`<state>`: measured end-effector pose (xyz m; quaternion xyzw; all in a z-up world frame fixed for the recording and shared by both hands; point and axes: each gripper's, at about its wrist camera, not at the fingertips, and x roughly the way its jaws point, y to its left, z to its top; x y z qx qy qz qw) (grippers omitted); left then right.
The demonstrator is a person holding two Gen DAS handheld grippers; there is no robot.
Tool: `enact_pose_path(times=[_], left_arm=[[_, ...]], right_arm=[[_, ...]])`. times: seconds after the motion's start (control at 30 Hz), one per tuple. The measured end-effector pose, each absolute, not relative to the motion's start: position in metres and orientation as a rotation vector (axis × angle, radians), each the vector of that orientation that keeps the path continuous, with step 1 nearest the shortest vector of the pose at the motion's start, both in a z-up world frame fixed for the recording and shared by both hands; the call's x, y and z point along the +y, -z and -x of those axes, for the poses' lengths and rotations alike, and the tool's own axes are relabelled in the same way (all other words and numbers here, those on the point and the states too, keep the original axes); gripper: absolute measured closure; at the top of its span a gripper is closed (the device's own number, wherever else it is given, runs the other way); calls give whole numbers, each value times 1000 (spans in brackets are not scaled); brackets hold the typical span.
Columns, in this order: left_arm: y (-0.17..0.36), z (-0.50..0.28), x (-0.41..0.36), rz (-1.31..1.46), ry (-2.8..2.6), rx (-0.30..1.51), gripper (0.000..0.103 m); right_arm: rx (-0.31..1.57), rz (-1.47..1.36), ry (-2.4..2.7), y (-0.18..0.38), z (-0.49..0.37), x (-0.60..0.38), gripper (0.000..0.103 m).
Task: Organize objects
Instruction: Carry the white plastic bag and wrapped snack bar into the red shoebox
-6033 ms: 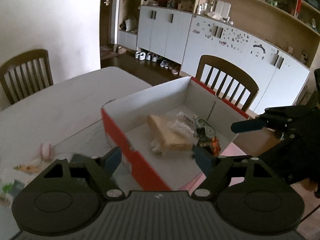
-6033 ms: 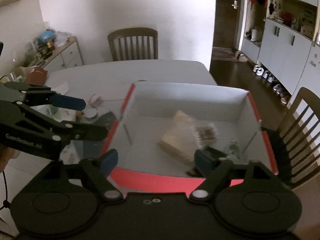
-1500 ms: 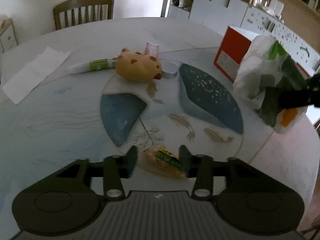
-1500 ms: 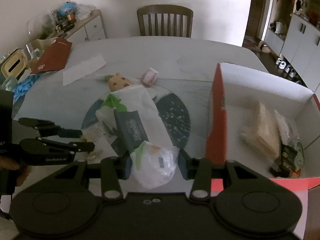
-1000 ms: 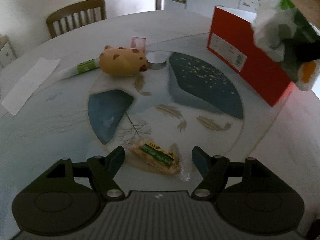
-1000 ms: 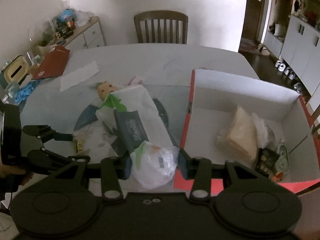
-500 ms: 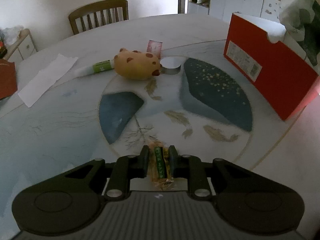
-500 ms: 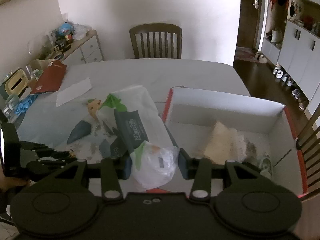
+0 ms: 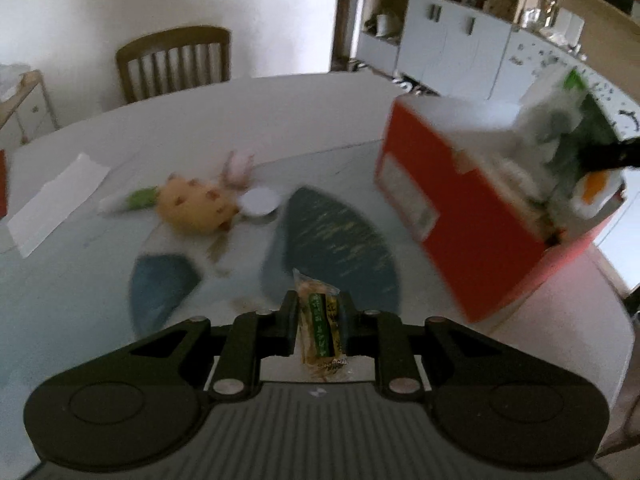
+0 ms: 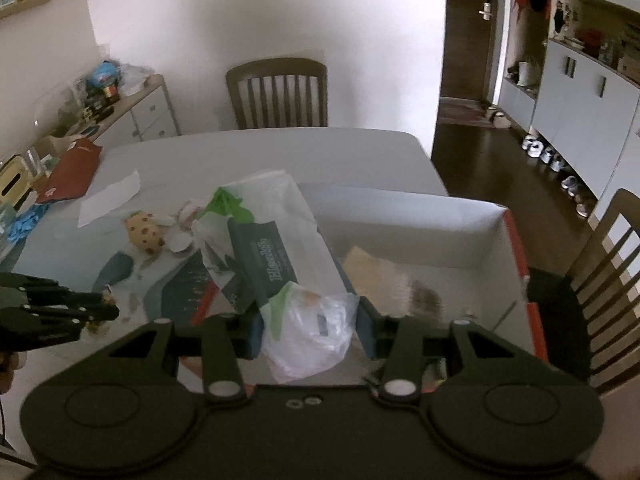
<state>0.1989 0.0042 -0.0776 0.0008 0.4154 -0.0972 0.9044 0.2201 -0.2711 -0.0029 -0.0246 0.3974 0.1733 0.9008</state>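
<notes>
two grippers are loaded. the left gripper [image 9: 318, 322] is clamped on a small snack packet [image 9: 320, 330] between its pads, above the table [image 9: 100, 280]. the right gripper [image 10: 310, 328] grips a white wet-wipes pack [image 10: 272, 256], which juts forward from its jaws over the red box [image 10: 516, 248], ahead and to its right.

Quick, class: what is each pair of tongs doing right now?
Left tongs: closed on the snack packet.
Right tongs: closed on the wet wipes pack.
</notes>
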Motion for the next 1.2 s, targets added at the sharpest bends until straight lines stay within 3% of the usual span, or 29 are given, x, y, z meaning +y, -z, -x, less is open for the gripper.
enact_pose_path(times=[0.67, 1.2], left_arm=[[25, -243, -140, -72, 435, 776, 84], [69, -289, -200, -171, 431, 963, 84]], right_arm=[[829, 25, -216, 23, -241, -355, 59], [887, 80, -231, 57, -263, -346, 58]])
